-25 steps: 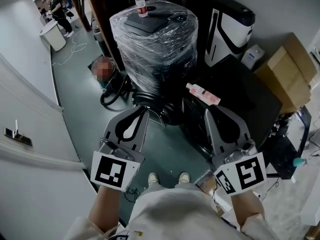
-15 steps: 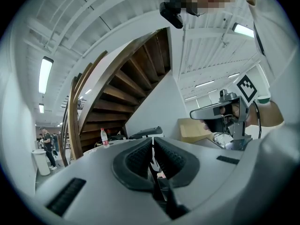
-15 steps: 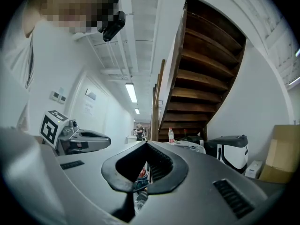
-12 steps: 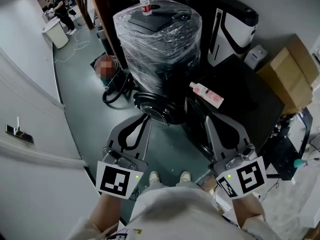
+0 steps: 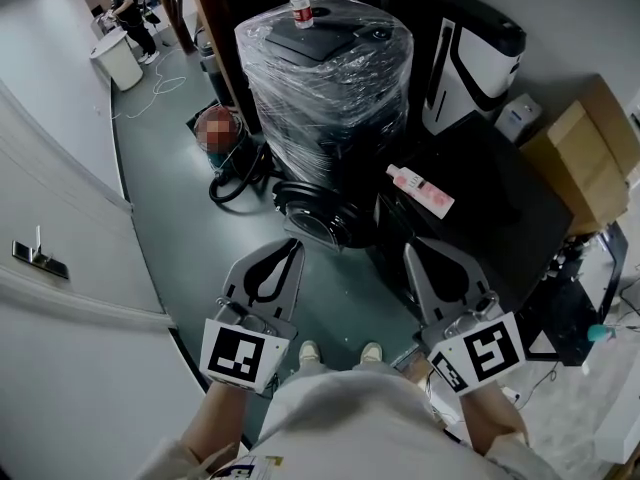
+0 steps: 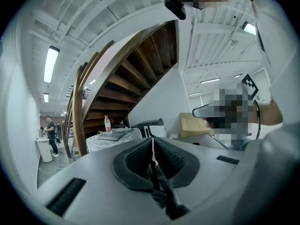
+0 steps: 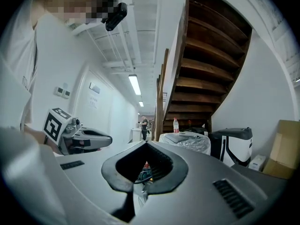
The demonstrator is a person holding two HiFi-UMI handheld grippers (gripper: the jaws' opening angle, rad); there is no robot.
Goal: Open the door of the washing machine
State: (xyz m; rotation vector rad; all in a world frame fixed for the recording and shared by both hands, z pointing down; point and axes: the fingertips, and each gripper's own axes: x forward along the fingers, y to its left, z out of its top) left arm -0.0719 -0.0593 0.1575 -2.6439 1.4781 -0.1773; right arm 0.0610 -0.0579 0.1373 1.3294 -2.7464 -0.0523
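Observation:
The black washing machine (image 5: 480,193) stands low at the right in the head view, with a pink bottle (image 5: 420,190) lying on its top. A round black door ring (image 5: 312,218) sticks out at its front left corner; I cannot tell how far it is swung. My left gripper (image 5: 293,244) and right gripper (image 5: 410,248) hang side by side over the floor, short of the machine, touching nothing. Both are shut and empty. In the gripper views, the left gripper (image 6: 152,140) and the right gripper (image 7: 146,143) show their tips pressed together.
A plastic-wrapped black appliance (image 5: 325,63) with a water bottle (image 5: 301,0) on top stands behind the door ring. A white and black unit (image 5: 475,53) and cardboard boxes (image 5: 575,158) are at the right. Black hose (image 5: 235,178) lies on the floor. A white wall (image 5: 50,218) runs along the left.
Both grippers have sunk a little and sit lower in the head view, closer to my body. Neither has taken hold of anything.

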